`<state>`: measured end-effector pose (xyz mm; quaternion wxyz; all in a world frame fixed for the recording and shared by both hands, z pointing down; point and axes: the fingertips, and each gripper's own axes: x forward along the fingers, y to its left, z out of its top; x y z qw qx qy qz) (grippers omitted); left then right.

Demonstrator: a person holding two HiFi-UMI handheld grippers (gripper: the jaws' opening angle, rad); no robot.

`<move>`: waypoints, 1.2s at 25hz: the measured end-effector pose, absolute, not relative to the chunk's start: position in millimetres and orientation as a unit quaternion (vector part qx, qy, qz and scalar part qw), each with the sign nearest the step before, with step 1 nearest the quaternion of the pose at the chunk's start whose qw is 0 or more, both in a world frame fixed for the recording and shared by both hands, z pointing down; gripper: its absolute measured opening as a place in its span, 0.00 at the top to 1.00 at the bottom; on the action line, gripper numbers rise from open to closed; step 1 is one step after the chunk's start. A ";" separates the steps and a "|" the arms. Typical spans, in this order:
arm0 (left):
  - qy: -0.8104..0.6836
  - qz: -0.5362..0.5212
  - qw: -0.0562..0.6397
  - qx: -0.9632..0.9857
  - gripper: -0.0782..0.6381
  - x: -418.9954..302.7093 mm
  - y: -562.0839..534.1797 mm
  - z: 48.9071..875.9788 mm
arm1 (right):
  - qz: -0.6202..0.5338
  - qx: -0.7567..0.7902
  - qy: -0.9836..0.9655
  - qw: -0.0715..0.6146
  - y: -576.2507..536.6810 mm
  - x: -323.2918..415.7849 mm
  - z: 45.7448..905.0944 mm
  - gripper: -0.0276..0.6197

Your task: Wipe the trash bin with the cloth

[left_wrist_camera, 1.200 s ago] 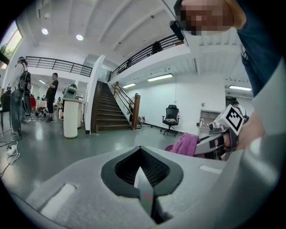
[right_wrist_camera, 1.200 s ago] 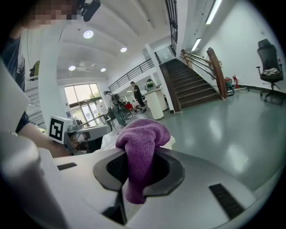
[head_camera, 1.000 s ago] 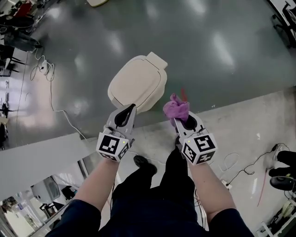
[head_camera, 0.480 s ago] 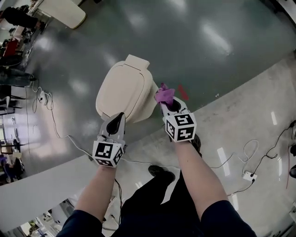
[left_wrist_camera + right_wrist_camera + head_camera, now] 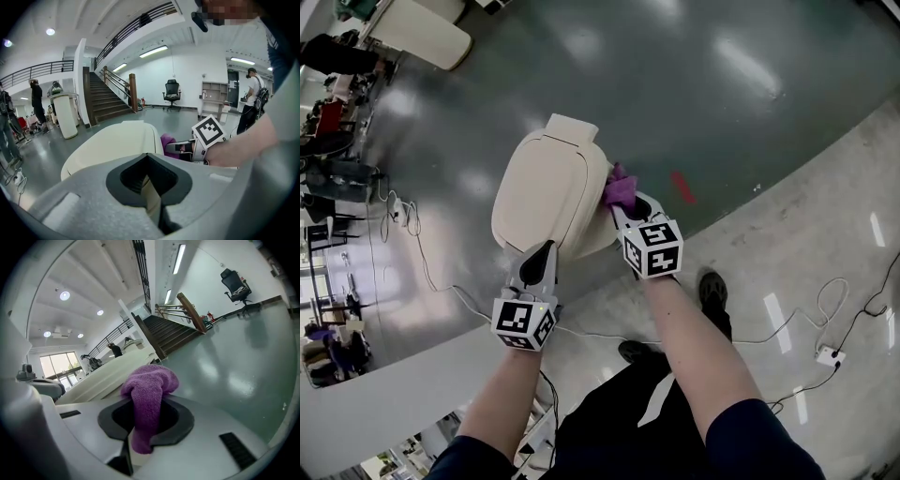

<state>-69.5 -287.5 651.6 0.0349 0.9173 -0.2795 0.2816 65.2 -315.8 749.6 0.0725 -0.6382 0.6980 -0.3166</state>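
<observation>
We see a glossy grey-green floor (image 5: 750, 112) meeting a paler speckled strip (image 5: 825, 225), with a short red mark (image 5: 682, 187) near that seam and a white plug block (image 5: 826, 355) with its cable towards the right edge. Farther off we make out a staircase (image 5: 105, 101), a black office chair (image 5: 172, 89), open shelves (image 5: 213, 93) and a standing person (image 5: 251, 103).

No legible text, brand or number in any view. The only marks are coded black-and-white square patterns. One is on the cube (image 5: 523, 323) of the left gripper (image 5: 544, 255), lower left of centre in the head view. Another is on the cube (image 5: 652, 248) of the right gripper (image 5: 620, 200), at centre. That second cube also shows right of centre in the left gripper view. Patterns only, no letters.
</observation>
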 end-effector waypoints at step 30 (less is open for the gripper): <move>-0.294 0.209 0.056 0.931 0.91 -71.6 -297.4 645.4 | -0.445 -0.635 0.630 -0.038 -329.5 44.9 1018.0 0.84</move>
